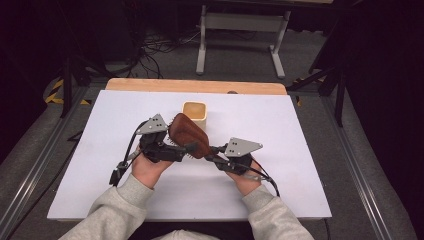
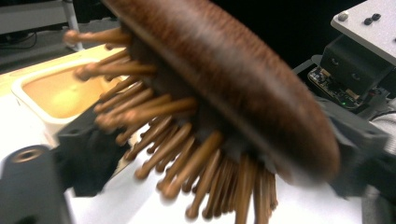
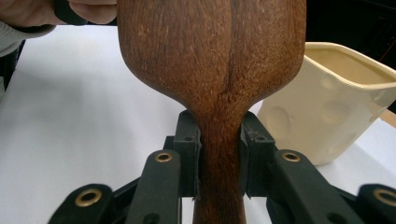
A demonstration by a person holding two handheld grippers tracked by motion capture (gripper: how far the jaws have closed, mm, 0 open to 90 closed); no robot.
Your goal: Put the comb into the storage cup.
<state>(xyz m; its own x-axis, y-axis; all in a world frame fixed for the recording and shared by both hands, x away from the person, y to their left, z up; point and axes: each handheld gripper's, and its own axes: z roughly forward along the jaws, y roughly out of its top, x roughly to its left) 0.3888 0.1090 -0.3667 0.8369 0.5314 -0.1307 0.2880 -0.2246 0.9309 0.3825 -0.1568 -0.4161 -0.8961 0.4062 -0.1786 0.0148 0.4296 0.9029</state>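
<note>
A dark wooden hairbrush with wooden bristles hangs above the white table, just in front of a cream cup. In the right gripper view, my right gripper is shut on the brush's narrow handle, with the oval back rising above the jaws. In the high view that gripper reaches in from the right. My left gripper comes in from the left. Its jaws stand on either side of the brush head, one by the bristles, one by the back. No firm pinch shows.
The cream cup stands upright and empty at the table's back middle. A white board covers the table, with a wooden strip along its far edge. Metal stand legs and cables lie on the floor behind.
</note>
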